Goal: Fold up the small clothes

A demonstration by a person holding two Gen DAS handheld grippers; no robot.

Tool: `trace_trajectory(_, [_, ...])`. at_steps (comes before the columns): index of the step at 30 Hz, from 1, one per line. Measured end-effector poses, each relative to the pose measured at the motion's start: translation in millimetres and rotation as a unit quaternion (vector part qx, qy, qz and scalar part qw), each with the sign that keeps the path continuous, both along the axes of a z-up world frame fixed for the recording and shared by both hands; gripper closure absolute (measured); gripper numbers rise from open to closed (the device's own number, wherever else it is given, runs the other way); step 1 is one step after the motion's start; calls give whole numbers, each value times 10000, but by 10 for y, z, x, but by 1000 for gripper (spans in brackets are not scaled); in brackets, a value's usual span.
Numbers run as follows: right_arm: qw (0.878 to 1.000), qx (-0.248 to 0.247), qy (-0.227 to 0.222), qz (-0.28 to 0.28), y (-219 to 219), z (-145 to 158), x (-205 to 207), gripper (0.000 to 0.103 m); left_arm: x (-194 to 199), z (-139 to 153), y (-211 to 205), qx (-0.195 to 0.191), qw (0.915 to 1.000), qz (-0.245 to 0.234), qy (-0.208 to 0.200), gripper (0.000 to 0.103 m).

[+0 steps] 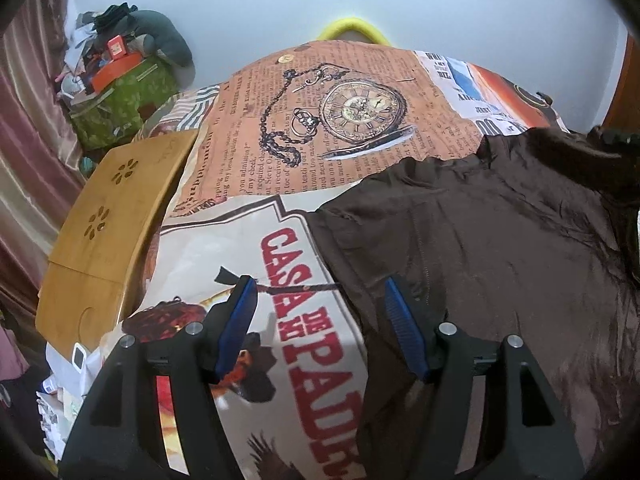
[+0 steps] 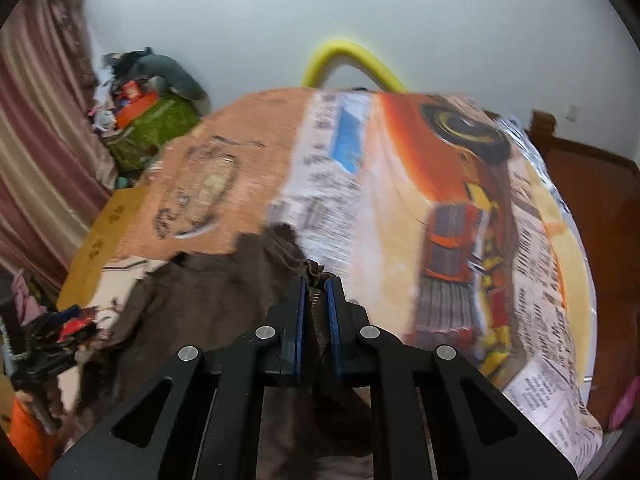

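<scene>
Garment: brown cloth (image 1: 500,240), creased, spread flat on the printed bedcover; in the left wrist view it fills the field from 1 o'clock round to 5 o'clock.
Garment edge: its near left border runs beneath the left gripper's right-hand finger; one bunched fold stands up between the right gripper's pads.
Right gripper (image 2: 316,280): pressed together, pinching that gathered fold of brown cloth; the cloth trails away from the pinch toward 8 o'clock; view motion-blurred.
Left gripper (image 1: 318,284): spread wide, nothing gripped; blue pads (image 1: 236,328) apart, one above the red lettering, the other above the cloth's border.
Bedcover (image 1: 304,120): collage print, pocket watch on orange newsprint at 12 o'clock, red block lettering at 6 o'clock, left wrist view.
Wooden tray table (image 1: 104,232): at 9 o'clock, flower-shaped cut-outs, beside the bedcover's edge.
Green bag (image 1: 120,96): at 10 o'clock, heaped with clutter, near the curtain (image 1: 28,120).
Yellow curved tube (image 2: 352,60): at 12 o'clock, behind the bed, against the pale wall.
Wooden bed frame (image 2: 592,200): at 3 o'clock, right wrist view.
</scene>
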State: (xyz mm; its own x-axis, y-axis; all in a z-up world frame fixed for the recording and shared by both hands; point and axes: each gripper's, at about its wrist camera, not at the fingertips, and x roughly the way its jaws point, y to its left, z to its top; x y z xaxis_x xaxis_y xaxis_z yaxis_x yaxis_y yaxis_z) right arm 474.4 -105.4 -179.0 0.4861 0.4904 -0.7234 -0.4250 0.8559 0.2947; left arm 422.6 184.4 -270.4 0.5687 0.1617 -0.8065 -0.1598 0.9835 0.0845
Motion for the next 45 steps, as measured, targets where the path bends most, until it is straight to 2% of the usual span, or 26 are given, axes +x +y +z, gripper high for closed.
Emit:
trace_trajectory(4, [9995, 164, -37, 281, 294, 53, -93, 94, -30, -15, -16, -13, 10000, -60, 9, 37])
trace_trajectory(7, [9981, 68, 121, 604, 544, -61, -160, 93, -36, -49, -56, 43, 9999, -108, 49, 37])
trace_trajectory(11, [9926, -43, 502, 1101, 790, -227, -264, 85, -46, -77, -103, 112, 9997, -176, 83, 37])
trace_trajectory(12, [9917, -40, 424, 1211, 803, -225, -306, 82, -48, -75, -120, 132, 9997, -203, 79, 37])
trace_trajectory(14, [9929, -1, 215, 1173, 753, -167, -365, 71, -48, -65, -135, 148, 9996, -226, 68, 37])
trace_trajectory(16, [9938, 120, 191, 1091, 669, -139, -362, 68, -40, -47, -132, 106, 9997, -211, 43, 36])
trace_trajectory(19, [9963, 144, 214, 825, 501, -154, -324, 68, -10, -39, -108, -8, 9999, -142, 9, 31])
trace_trajectory(27, [9961, -569, 320, 598, 316, -530, -357, 68, 94, -326, -134, 36, 9990, -78, 446, 30])
trace_trajectory(32, [9856, -1468, -169, 819, 481, -691, -422, 69, 127, -420, -162, -46, 9982, -132, 590, 29])
trace_trajectory(34, [9790, -1801, -453, 835, 532, -707, -430, 74, 122, -438, -157, -48, 9982, -123, 583, 28])
trace_trajectory(36, [9763, -1956, -539, 756, 511, -716, -384, 80, 111, -451, -155, -31, 9984, -95, 559, 26])
trace_trajectory(38, [9760, -2004, -534, 658, 457, -724, -299, 89, 107, -458, -155, -41, 9985, -93, 546, 25])
trace_trajectory(39, [9764, -2001, -528, 624, 434, -722, -272, 90, 106, -465, -157, -42, 9985, -85, 541, 25])
trace_trajectory(42, [9759, -2056, -550, 475, 392, -698, -229, 89, 107, -469, -165, -1, 9985, -76, 540, 24])
trace_trajectory(45, [9814, -1842, -390, 367, 317, -658, -248, 88, 92, -434, -187, 119, 9984, -66, 552, 25])
